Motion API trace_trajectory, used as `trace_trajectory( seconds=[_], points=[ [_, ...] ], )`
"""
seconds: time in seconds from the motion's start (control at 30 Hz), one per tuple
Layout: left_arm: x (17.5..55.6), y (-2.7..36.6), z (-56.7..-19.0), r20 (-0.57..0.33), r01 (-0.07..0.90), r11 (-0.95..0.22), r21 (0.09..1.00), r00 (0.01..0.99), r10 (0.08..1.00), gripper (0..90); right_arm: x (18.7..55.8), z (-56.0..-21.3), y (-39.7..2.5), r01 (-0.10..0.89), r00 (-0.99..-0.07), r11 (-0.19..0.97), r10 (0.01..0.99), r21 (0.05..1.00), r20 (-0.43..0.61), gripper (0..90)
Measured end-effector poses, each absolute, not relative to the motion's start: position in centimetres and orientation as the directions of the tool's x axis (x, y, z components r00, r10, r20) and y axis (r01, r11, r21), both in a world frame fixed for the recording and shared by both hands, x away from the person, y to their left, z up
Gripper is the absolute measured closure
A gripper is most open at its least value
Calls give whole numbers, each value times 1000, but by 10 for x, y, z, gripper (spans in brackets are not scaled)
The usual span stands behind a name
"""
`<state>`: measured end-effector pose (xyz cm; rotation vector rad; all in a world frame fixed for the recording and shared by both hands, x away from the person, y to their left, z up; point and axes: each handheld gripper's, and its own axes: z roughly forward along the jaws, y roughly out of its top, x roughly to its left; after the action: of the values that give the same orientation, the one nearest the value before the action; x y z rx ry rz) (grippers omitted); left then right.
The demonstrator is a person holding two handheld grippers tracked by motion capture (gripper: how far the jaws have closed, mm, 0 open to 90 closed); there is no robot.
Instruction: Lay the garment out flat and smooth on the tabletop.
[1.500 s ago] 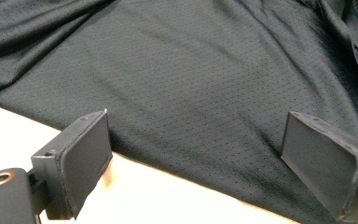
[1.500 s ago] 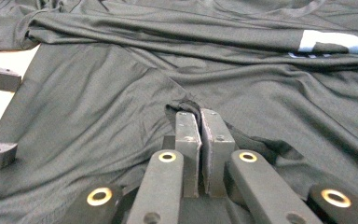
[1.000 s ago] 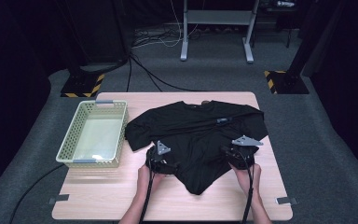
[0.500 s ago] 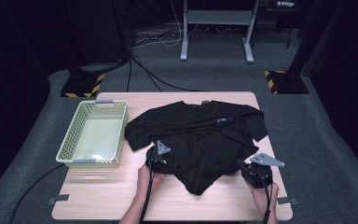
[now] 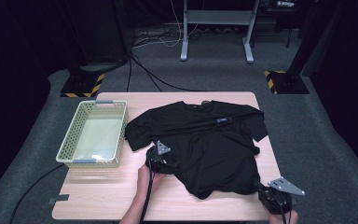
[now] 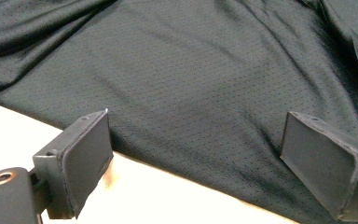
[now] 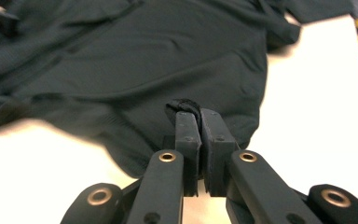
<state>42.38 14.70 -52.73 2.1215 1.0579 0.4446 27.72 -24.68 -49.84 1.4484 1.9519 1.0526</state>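
Observation:
A black mesh T-shirt (image 5: 205, 144) lies spread on the light wooden table (image 5: 107, 196), collar toward the far edge. My left gripper (image 5: 161, 161) rests at the shirt's near left hem, open; in the left gripper view its pads (image 6: 81, 156) stand wide apart over the fabric (image 6: 191, 84) and hold nothing. My right gripper (image 5: 268, 193) sits at the table's near right corner, shut on the shirt's hem. In the right gripper view the jaws (image 7: 198, 135) pinch a small bunch of black cloth (image 7: 182, 105), and the shirt stretches away from them.
A pale green plastic basket (image 5: 93, 161) stands at the table's left side, nothing in it. Bare tabletop runs along the near edge (image 5: 121, 205). Beyond the table lie grey floor, cables and a metal stand base (image 5: 216, 16).
My right gripper has pulled the shirt's right hem toward the near right corner, stretching the fabric out. The left gripper has stayed in place at the left hem.

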Motion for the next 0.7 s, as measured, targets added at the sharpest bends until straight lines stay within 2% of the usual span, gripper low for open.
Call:
trace_trajectory(
  seconds=[0.17, 0.37, 0.4, 0.47, 0.53, 0.6, 0.7],
  points=[
    [424, 147, -527, -9, 551, -410, 727, 605, 796, 89, 259, -508, -264, 611, -294, 129, 953, 781, 72, 824],
    [424, 147, -527, -10, 551, -408, 728, 604, 797, 89, 242, -495, -277, 613, -267, 119, 962, 781, 63, 630],
    [424, 147, -527, -9, 551, -410, 727, 605, 796, 89, 243, -491, -277, 603, -275, 118, 959, 789, 66, 576],
    [424, 147, -527, -10, 552, -408, 727, 603, 798, 89, 252, -484, -271, 596, -288, 136, 956, 791, 53, 412],
    [424, 147, -527, -9, 551, -409, 727, 604, 797, 89, 272, -484, -258, 614, -330, 174, 943, 770, 50, 305],
    [424, 147, -527, -9, 553, -407, 727, 601, 799, 89, 292, -493, -247, 632, -362, 206, 931, 747, 50, 233],
    [423, 147, -527, -7, 552, -405, 729, 598, 802, 92, 316, -513, -235, 662, -382, 245, 924, 709, 37, 199]
  ],
)
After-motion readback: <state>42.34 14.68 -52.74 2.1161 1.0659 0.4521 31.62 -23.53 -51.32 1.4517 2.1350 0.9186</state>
